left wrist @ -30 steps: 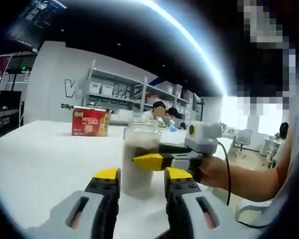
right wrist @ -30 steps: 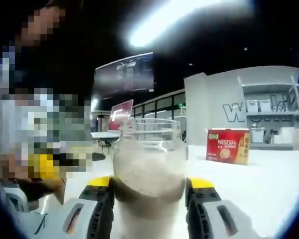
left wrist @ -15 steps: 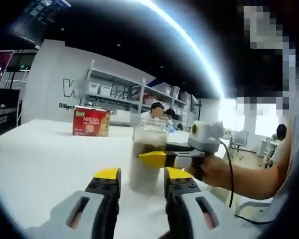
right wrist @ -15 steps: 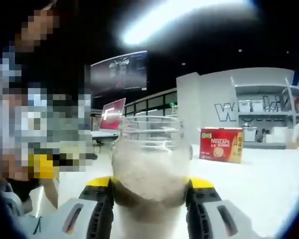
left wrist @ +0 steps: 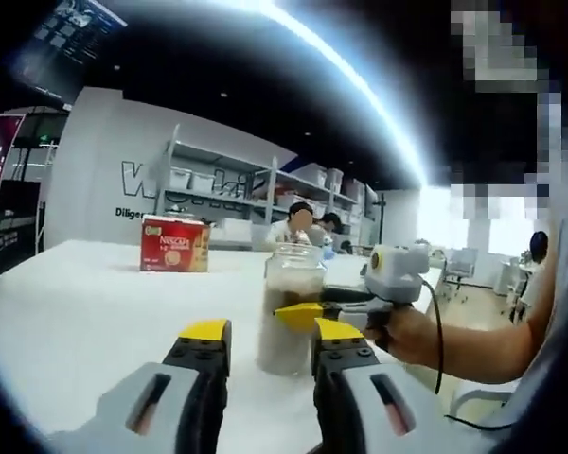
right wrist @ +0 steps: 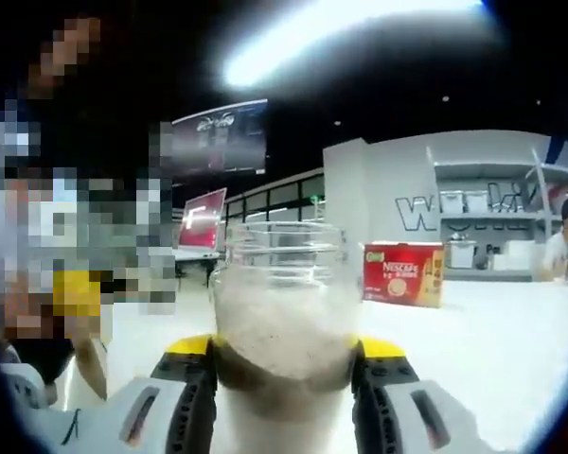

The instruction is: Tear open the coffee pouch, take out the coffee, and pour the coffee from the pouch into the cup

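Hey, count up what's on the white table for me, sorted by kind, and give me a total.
Glass jars: 1, the jar part full of pale powder, held between the right gripper's jaws.
Red Nescafe boxes: 1, the Nescafe box standing farther back on the white table.
Total: 2.

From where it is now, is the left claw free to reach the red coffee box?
Probably yes: the left claw is open and empty, and bare table lies between it and the red coffee box; the jar stands off right.
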The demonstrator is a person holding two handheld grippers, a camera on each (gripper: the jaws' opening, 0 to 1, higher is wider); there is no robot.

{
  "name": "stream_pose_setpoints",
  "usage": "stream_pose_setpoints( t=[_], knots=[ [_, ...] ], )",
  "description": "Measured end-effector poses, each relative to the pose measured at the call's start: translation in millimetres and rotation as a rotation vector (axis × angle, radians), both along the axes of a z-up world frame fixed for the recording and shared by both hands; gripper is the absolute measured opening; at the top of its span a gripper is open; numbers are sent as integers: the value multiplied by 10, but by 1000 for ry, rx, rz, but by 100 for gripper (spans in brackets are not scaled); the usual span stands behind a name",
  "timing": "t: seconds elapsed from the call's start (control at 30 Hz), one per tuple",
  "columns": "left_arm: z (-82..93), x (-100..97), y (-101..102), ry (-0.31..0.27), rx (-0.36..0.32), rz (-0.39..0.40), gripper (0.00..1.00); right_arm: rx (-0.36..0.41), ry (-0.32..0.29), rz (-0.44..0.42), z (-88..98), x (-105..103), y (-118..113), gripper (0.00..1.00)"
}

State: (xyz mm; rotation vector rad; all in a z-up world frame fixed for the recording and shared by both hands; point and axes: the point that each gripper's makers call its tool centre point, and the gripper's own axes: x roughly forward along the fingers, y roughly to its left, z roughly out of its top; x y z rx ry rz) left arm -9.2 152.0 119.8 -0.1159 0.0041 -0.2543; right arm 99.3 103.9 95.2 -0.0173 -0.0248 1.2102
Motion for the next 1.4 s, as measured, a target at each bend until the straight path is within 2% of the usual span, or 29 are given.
stream_pose_setpoints(
  t=[0.17, 0.37, 0.63, 0.7, 0.87, 1.07, 1.4],
  knots=[
    [0, -25, -76, 1, 3, 6, 36, 12, -4, -20, -2, 83, -66, 56],
    [8, 7, -54, 5, 9, -1, 36, 23, -7, -59, 10, 173, -129, 56],
    [60, 134, -46, -17, 10, -18, 36, 12, -4, -65, -13, 254, -217, 56],
    [111, 139, -85, -45, 24, -45, 36, 18, -6, -73, -15, 307, -242, 56],
    [158, 136, -107, -64, 37, -64, 37, 24, -9, -114, -14, 463, -335, 56],
    [116, 232, -79, -18, 24, -67, 36, 30, -10, -141, -16, 596, -487, 56],
    [210, 311, 114, -34, 20, -5, 36, 48, -16, -166, -5, 808, -589, 56]
  ],
)
